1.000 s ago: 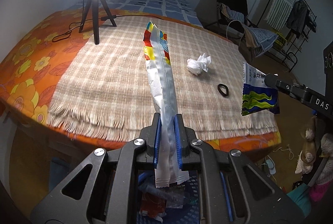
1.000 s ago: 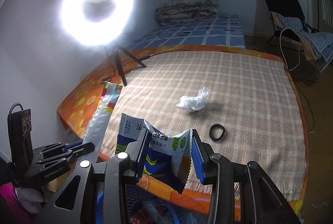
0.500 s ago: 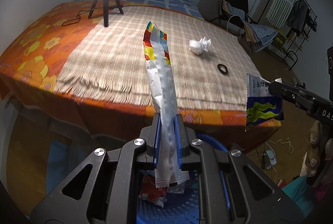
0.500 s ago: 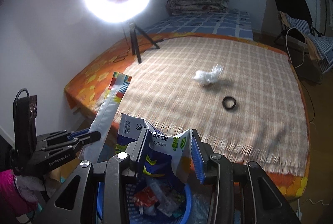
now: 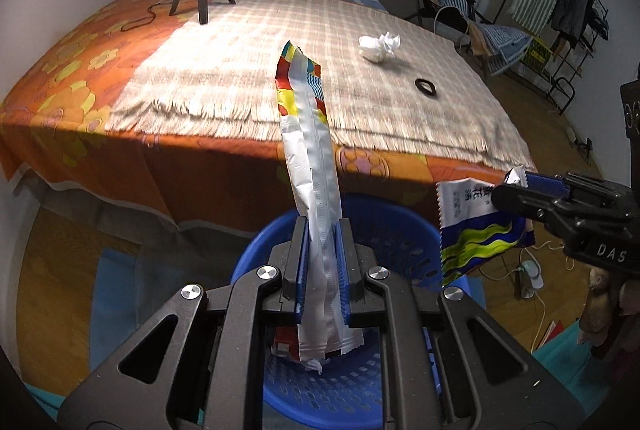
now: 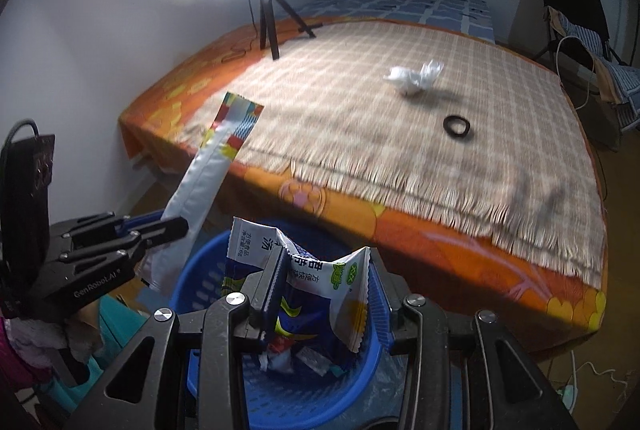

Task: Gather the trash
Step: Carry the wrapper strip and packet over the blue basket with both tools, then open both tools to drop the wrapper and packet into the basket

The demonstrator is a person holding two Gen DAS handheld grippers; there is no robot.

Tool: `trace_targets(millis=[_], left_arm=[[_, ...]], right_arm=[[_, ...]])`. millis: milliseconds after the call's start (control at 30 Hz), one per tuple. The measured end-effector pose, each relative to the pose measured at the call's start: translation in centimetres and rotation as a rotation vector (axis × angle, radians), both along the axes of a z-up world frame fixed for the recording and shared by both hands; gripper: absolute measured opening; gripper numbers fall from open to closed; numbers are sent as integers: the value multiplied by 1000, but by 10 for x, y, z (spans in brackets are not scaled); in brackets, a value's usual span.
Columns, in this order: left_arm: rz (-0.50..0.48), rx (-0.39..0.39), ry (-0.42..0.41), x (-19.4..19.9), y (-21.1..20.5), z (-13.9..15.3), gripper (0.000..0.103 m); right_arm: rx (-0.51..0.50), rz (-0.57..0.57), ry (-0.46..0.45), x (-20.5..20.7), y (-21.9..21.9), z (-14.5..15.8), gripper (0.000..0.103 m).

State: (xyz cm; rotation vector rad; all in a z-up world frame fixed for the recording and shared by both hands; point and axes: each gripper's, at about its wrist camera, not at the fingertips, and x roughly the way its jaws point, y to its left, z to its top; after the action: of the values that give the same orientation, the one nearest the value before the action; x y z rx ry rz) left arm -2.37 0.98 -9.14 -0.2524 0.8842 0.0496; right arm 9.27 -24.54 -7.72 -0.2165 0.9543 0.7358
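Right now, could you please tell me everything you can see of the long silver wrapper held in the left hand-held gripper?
The long silver wrapper is a narrow, flattened foil-like packet, silvery white along its length with a sealed seam down the middle, and printed red, yellow and blue at its far end. The left hand-held gripper is shut on its lower part; its bottom edge pokes out behind the pads. It stands tilted over the blue basket, in front of the bed's edge, touching nothing else.

Both grippers are matte black, angular frames with triangular cut-outs and round silver screws at the pivots. The left gripper [image 5: 322, 266] carries blue ribbed pads and white "GenRobot.AI" lettering on its side. The right gripper [image 6: 326, 294] has matching blue pads; white letters "DAS" show on its flank.
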Motion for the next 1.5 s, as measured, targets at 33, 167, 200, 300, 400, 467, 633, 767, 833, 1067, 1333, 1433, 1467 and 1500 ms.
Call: trace_targets(millis=[33, 167, 200, 300, 400, 467, 633, 767, 833, 1067, 1333, 1433, 1467, 1500], left_arm=[[0, -1, 3, -1, 0, -2, 11], [0, 11, 15, -7, -3, -11, 11], [1, 13, 17, -8, -4, -13, 11], [2, 22, 27, -11, -6, -19, 11], [1, 32, 38, -12, -8, -25, 11], [0, 42, 43, -13, -10, -29, 11], [-9, 72, 59, -14, -16, -37, 11], [-15, 88, 78, -12, -19, -43, 11], [-22, 92, 88, -12, -20, -46, 11], [-25, 113, 112, -12, -24, -54, 12], [-13, 110, 136, -14, -24, -60, 39], [-4, 113, 123, -16, -22, -58, 46], [-3, 113, 122, -16, -22, -57, 46], [1, 111, 123, -16, -22, -57, 46]], right_arm=[[-5, 1, 4, 0, 0, -3, 40], [-37, 11, 19, -7, 1, -16, 40], [-45, 14, 22, -8, 2, -18, 40], [-68, 26, 33, -13, 5, -27, 40], [-97, 39, 32, -17, 9, -34, 40], [-115, 49, 33, -20, 11, -40, 40], [-152, 59, 43, -24, 15, -51, 40], [-174, 67, 45, -25, 17, -57, 41], [-182, 69, 46, -25, 18, -60, 42], [-198, 71, 59, -26, 20, -66, 43], [-199, 55, 56, -25, 18, -65, 62], [-199, 45, 53, -24, 18, -64, 68], [-197, 42, 52, -24, 17, -64, 69], [-195, 40, 52, -24, 17, -64, 70]])
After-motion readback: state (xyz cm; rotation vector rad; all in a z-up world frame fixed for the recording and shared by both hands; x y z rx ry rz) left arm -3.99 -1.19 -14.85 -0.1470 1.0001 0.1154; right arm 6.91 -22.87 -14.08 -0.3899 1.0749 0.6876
